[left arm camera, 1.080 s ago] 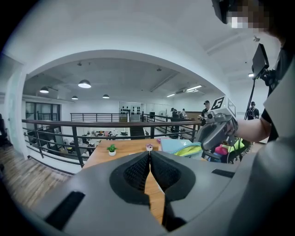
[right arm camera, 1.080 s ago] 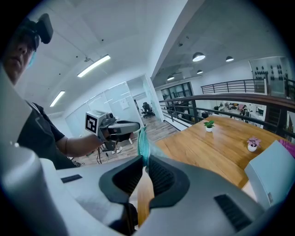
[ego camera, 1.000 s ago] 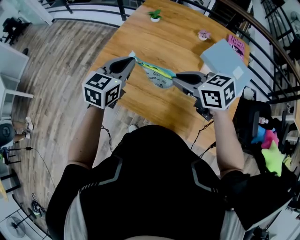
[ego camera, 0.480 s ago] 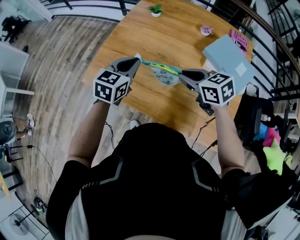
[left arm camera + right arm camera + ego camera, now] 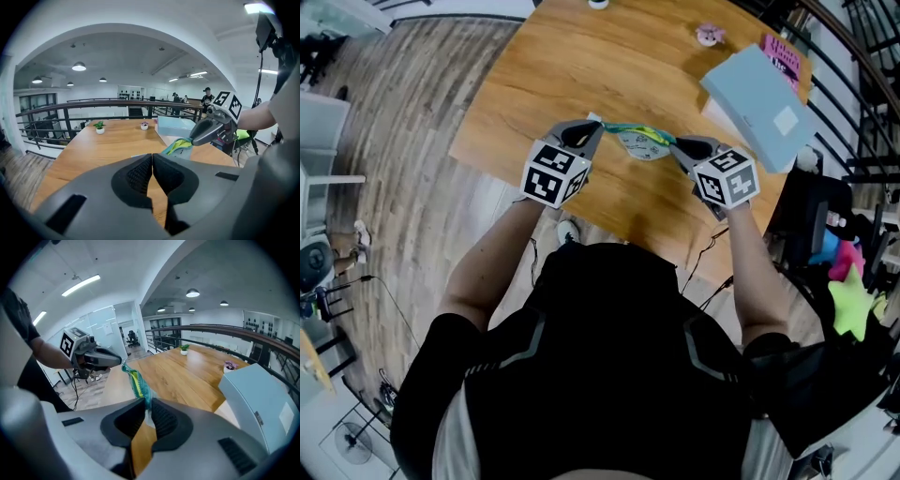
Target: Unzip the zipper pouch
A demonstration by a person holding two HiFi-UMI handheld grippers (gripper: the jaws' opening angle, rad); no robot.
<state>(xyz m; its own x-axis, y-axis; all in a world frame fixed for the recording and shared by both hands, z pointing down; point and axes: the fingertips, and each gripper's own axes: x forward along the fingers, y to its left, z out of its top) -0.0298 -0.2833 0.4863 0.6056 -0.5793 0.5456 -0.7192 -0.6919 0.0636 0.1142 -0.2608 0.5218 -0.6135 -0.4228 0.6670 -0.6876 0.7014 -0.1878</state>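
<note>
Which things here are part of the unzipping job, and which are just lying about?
In the job: zipper pouch, clamped at its ends by left gripper and right gripper.
Lying about on the table: blue box, pink book, flower pot, potted plant.

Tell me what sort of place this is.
Probably an open-plan office or lab, perhaps on a mezzanine. A long wooden table stands near a dark railing, round ceiling lamps are lit overhead, and glass-walled rooms lie beyond.
</note>
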